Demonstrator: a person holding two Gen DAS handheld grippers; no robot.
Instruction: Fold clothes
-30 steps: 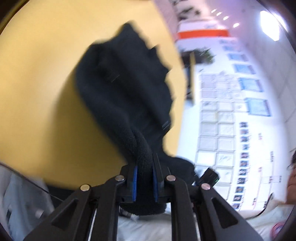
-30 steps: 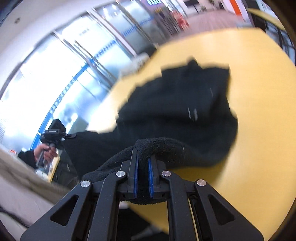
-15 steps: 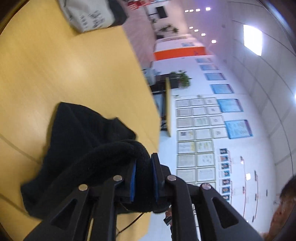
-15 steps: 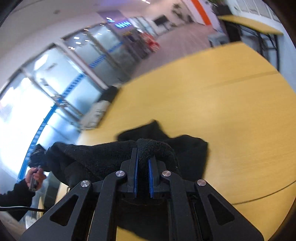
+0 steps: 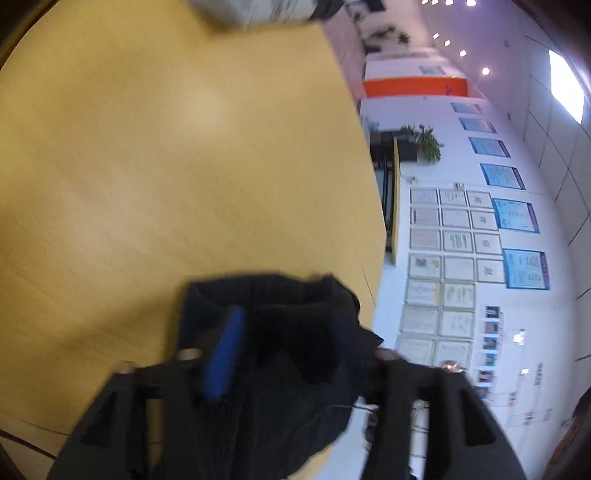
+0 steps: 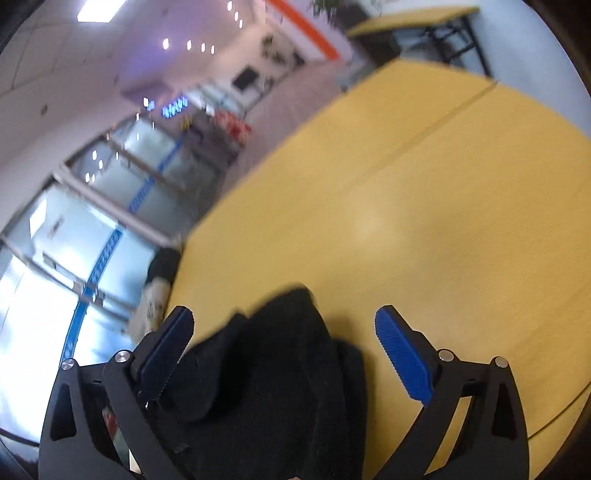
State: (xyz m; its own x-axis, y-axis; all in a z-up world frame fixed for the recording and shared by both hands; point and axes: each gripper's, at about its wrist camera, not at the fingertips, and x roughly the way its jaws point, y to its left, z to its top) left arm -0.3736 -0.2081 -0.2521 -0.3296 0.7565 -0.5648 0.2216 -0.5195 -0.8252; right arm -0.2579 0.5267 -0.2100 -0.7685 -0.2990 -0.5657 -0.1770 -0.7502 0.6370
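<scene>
A black fleece garment (image 5: 266,354) lies bunched on the yellow table (image 5: 166,166) near its front edge. My left gripper (image 5: 284,332) is open, its blue-padded fingers (image 5: 225,354) spread on either side of the cloth; this view is blurred. In the right wrist view the same garment (image 6: 280,369) lies between the spread fingers of my right gripper (image 6: 284,332), which is open, with its blue pads (image 6: 402,358) clear of the fabric.
A pale printed bag (image 5: 258,11) sits at the far side of the table. The table edge (image 5: 373,229) runs close by on the right. A seam (image 6: 436,122) crosses the tabletop. Glass doors (image 6: 92,229) stand beyond.
Both grippers were shut on the black garment and carried it down toward the table. Now both have opened and let go, and the garment rests bunched on the table.
</scene>
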